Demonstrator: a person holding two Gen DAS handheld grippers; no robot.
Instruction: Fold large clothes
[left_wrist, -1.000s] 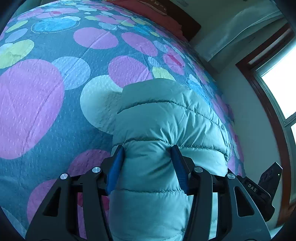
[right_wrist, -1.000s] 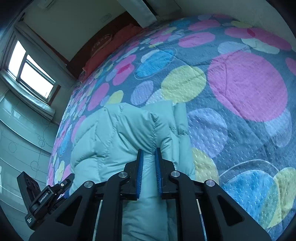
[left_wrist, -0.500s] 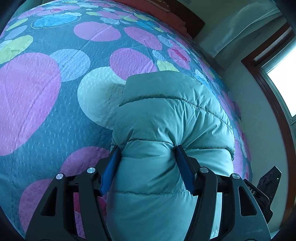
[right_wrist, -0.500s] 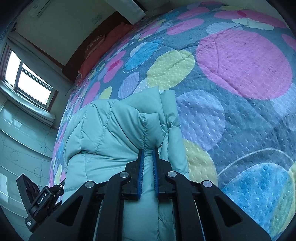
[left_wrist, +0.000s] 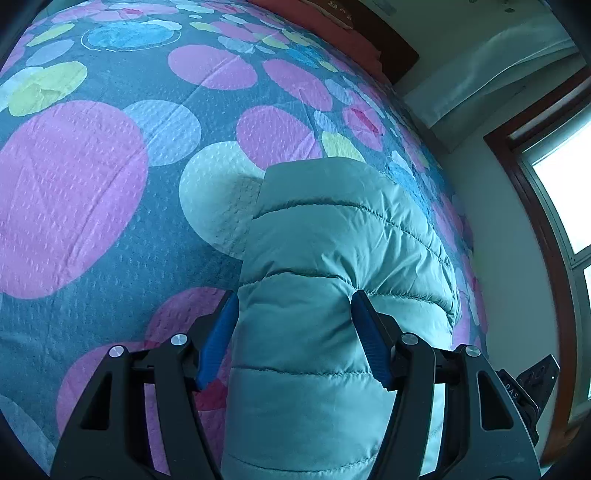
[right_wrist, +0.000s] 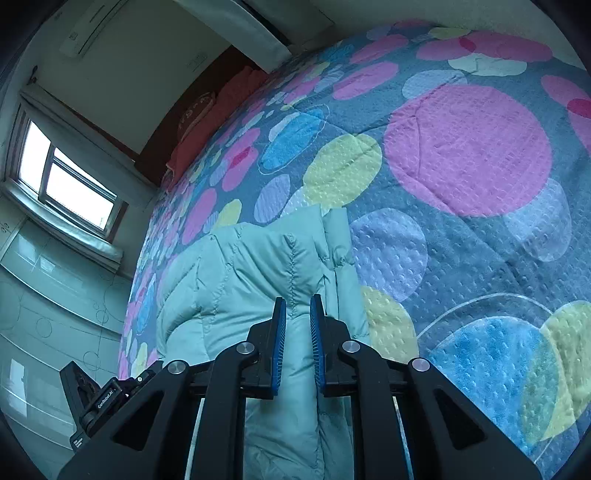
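Observation:
A teal quilted down jacket (left_wrist: 332, 221) lies folded into a narrow bundle on a bedspread (left_wrist: 92, 184) printed with large coloured circles. My left gripper (left_wrist: 293, 297) straddles the bundle's near end, both blue pads pressing into the puffy fabric, which dimples at the right pad. In the right wrist view the same jacket (right_wrist: 240, 266) shows its stacked edges and a seam ridge. My right gripper (right_wrist: 297, 300) has a fold of the jacket in its narrow gap, and its jaws are opening. The jacket's near part is hidden under both grippers.
The bedspread (right_wrist: 461, 147) stretches wide on the side away from the window. Red pillows (right_wrist: 207, 122) and a dark headboard lie at the far end. A window (right_wrist: 70, 184) and a wall run close along the bed's edge beside the jacket.
The left jaws have spread wider around the bundle. The right jaws, tightly pinched a moment ago, now stand slightly apart. The right wrist view has shifted a little over the jacket.

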